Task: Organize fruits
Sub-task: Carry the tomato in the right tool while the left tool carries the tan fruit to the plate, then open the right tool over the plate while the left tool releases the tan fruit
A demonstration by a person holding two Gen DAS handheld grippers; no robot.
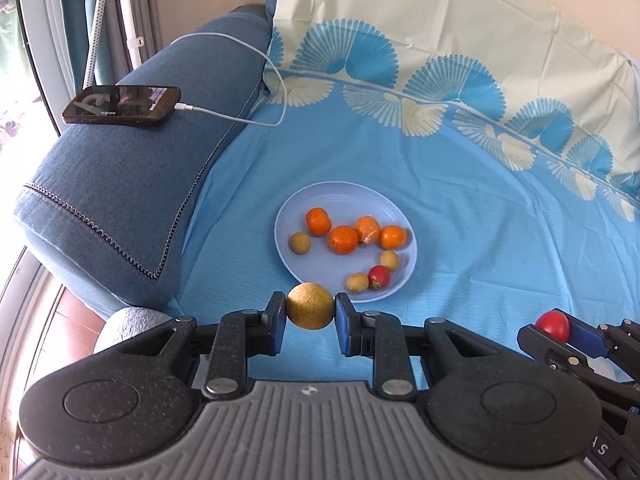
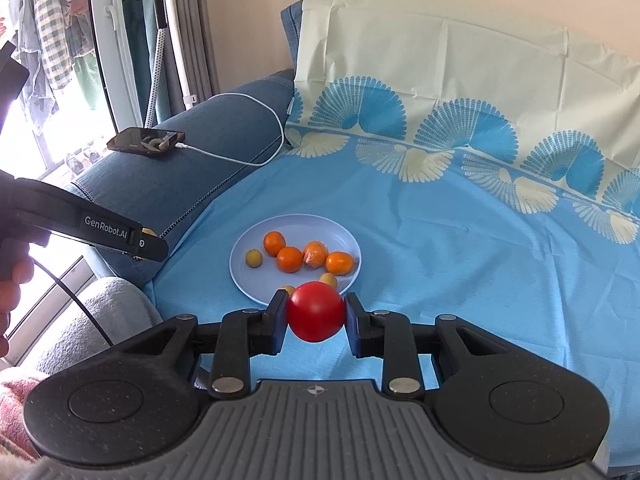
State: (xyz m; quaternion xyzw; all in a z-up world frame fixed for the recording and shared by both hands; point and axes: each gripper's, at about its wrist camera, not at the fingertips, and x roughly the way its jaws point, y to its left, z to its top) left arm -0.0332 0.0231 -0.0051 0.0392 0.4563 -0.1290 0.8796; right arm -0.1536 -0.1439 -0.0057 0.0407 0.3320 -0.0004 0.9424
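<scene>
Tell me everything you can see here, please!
plate: one, pale blue, on the cloth
oranges: four, orange, on the plate, one in clear wrap
small yellow fruits: three on the plate
red fruit: one, small, on the plate
cloth: one, blue with fan pattern, over the sofa seat
phone: one, dark, on the blue sofa arm
cable: one, white, plugged into the phone
left gripper: jaws shut on a yellow fruit
right gripper: jaws shut on a red tomato

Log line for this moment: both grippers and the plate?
left gripper: shut on tan fruit | right gripper: shut on red fruit | plate: eight fruits
</scene>
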